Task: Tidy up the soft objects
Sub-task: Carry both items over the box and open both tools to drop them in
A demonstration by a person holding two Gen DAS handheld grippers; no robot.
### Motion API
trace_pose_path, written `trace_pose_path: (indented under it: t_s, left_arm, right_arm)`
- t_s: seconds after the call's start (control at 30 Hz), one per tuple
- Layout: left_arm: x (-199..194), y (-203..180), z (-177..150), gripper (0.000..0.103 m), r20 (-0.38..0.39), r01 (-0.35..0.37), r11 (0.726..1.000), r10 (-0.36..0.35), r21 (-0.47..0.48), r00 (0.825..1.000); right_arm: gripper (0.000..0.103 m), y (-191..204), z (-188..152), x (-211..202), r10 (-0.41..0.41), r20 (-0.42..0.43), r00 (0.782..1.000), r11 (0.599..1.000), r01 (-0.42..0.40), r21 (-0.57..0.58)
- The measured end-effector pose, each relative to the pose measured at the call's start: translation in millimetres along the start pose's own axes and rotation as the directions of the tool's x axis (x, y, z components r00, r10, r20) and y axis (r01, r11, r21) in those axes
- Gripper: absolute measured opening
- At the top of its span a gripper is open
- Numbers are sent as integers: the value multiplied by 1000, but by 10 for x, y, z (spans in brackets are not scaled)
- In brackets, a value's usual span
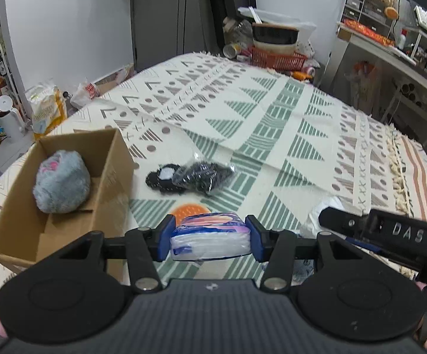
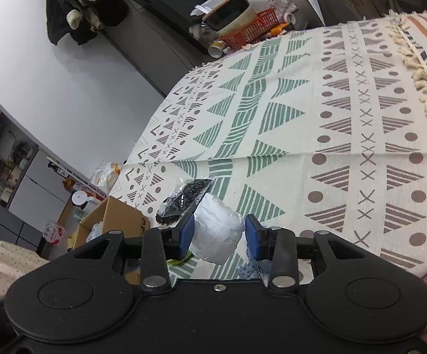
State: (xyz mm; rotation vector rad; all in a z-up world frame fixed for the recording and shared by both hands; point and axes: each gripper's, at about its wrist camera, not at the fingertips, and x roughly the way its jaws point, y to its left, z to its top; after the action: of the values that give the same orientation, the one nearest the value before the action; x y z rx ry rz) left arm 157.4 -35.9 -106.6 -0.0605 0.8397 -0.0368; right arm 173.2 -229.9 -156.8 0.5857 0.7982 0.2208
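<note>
Both grippers are loaded: the left gripper [image 1: 210, 237] is clamped on a tissue pack [image 1: 210, 240], the right gripper [image 2: 219, 233] brackets a white bundle [image 2: 216, 233], contact unclear. The pack could be dropped short of the cardboard box [image 1: 19, 236] if squeezed loosely.

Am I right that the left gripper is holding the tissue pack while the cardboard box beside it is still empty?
Not quite: the cardboard box is not empty; a grey fluffy ball already sits inside it, as the left wrist view shows. The left gripper does hold the tissue pack.
</note>
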Motion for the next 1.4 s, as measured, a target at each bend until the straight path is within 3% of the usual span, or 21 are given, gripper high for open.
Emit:
trace_pose_path:
  t_s: [0.4,0.53,0.93,1.4]
  left_arm:
    - [-271,274,114,50,42,-4,999,6,-52,999]
    - [-349,404,165,50,58,-16,997,20,-73,998]
    - [-441,1033,378,50,85,-85,984,99,-156,992]
    - [-179,1782,547,50,19,-177,949,188,-260,982]
  right_arm:
    - [37,283,13,-167,39,62,997,997,-35,-64]
    - [37,387,53,-153,106,32,994,994,-106,-22]
    - [37,898,77,54,136,-9,991,988,-136,-76]
    - [37,1407,188,538,157,-80,984,982,-164,-91]
